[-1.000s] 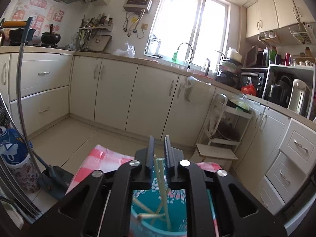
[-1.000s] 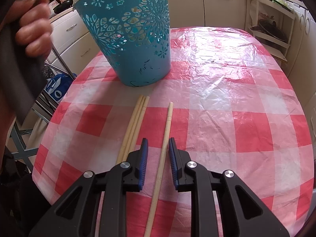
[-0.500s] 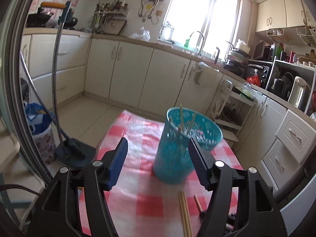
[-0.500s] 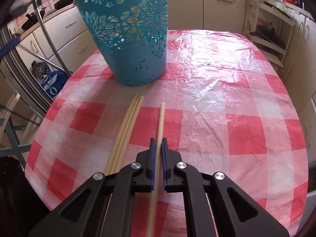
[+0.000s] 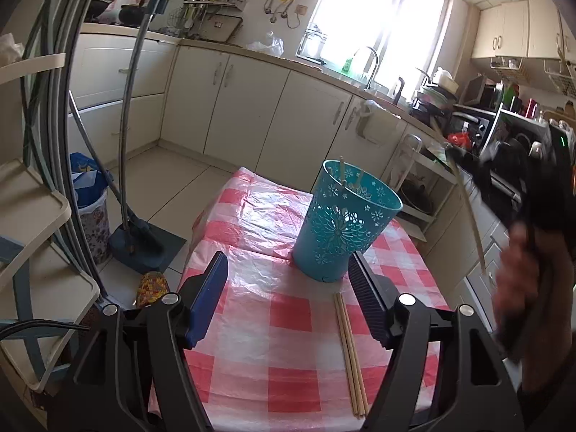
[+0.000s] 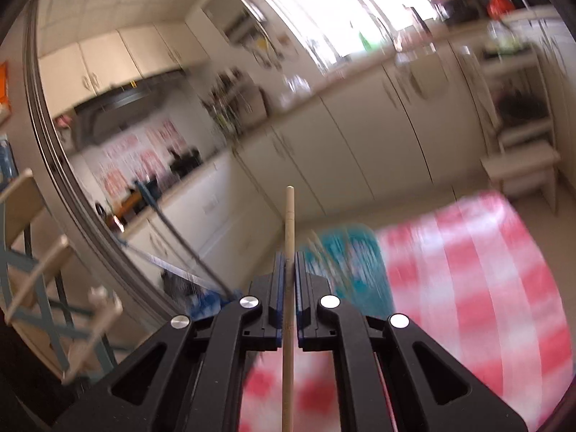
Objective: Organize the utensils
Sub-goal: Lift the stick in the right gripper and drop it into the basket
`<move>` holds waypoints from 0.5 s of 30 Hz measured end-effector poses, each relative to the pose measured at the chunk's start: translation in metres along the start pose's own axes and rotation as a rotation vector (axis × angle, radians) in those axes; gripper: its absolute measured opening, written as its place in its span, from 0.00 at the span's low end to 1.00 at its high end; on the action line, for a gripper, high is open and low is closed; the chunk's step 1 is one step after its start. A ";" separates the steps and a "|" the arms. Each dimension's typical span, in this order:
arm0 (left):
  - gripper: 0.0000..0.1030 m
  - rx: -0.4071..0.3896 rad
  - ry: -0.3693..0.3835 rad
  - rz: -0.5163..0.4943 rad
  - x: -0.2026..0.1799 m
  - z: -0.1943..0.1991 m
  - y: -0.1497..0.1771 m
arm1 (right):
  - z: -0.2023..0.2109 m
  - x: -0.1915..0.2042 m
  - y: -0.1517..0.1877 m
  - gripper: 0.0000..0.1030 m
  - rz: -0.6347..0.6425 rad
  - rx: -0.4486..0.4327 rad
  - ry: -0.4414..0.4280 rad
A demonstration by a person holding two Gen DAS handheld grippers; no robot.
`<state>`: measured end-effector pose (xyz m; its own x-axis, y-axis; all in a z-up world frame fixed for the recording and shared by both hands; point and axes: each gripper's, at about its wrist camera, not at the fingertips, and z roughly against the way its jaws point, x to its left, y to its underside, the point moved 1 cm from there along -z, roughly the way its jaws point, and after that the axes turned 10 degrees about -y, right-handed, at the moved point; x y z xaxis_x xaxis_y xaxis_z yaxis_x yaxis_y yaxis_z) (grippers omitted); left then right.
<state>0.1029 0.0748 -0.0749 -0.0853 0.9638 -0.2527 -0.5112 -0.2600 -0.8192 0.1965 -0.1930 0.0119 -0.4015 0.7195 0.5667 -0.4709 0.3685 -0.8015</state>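
Left gripper (image 5: pixel 288 284): fingers (image 5: pixel 212 288) spread wide and opening further, nothing between the pads. Beyond and between the fingertips stands the teal basket (image 5: pixel 342 230), upright on the surface (image 5: pixel 252 342), which carries a red-and-white checked cloth. The right finger's tip overlaps the basket's lower right edge in this view; contact cannot be told. Several chopsticks in basket (image 5: pixel 341 171) lean against its far rim.

Chopstick pair (image 5: pixel 349 352): lies flat on the surface just inside the right finger, the two sticks side by side and touching, far ends near the basket's base.

Right gripper (image 6: pixel 288 270): fingers (image 6: pixel 276 288) clenched on a single chopstick (image 6: pixel 288 223). The stick runs straight down the gap between the pads and projects well past the fingertips, off the surface. Right wrist view is heavily motion-blurred; the basket shows as a teal smear just right of the fingertips, the checked cloth further right.

In the left wrist view the right gripper and the person's hand (image 5: pixel 518 266) appear blurred, to the right of the right finger, above surface level, with the held stick slanting pale across them. A dustpan (image 5: pixel 144 244) stands on the floor left of the left finger.
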 end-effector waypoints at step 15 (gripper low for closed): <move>0.69 0.021 -0.031 0.002 0.001 -0.005 -0.005 | -0.109 -0.033 -0.012 0.07 0.117 -0.031 0.246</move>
<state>0.1095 0.0766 -0.0732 -0.1125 0.9648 -0.2378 -0.5292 -0.2607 -0.8075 0.3012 -0.1570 -0.0186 -0.2471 0.8781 0.4096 -0.4072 0.2895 -0.8662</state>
